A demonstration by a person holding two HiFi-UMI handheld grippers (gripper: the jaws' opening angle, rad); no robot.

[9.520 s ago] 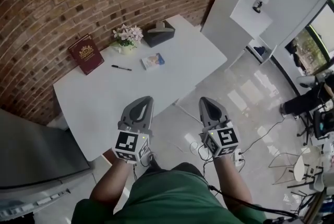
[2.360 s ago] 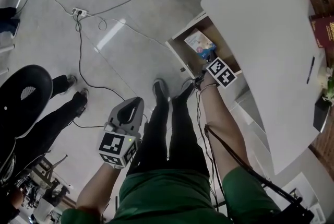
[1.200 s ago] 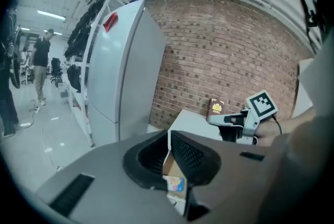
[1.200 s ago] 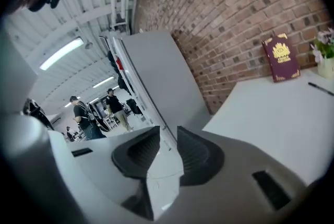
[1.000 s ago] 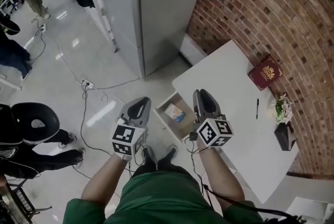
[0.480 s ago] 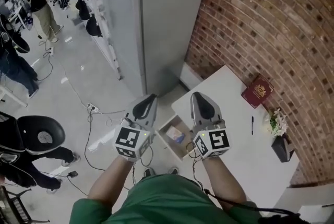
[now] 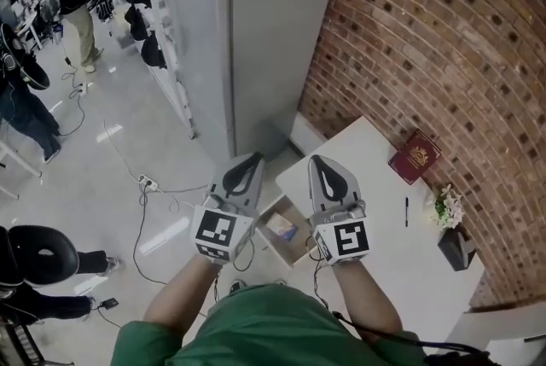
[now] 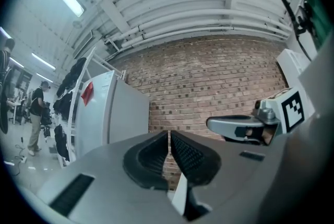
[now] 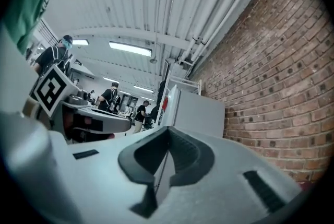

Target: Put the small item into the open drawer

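Two hand-held grippers (image 7: 251, 159) (image 7: 318, 162), jaws together; one open drawer (image 7: 294, 246)

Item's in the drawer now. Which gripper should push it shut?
Left, probably: the left gripper hangs on the front side of the open drawer, the right gripper over the table. Both are shut and empty; the right's jaws have just closed.

My head camera sits high above both tools and looks steeply down past the left tool (image 7: 251, 159) and right tool (image 7: 317, 159) to the white tabletop (image 7: 384, 228) below the right tool. Each tool's camera rides close behind its own jaws and faces roughly level along them. Both tool views share the brick wall (image 8: 209, 82) and grey cabinet (image 9: 198, 113) ahead, and each catches the other tool alongside.
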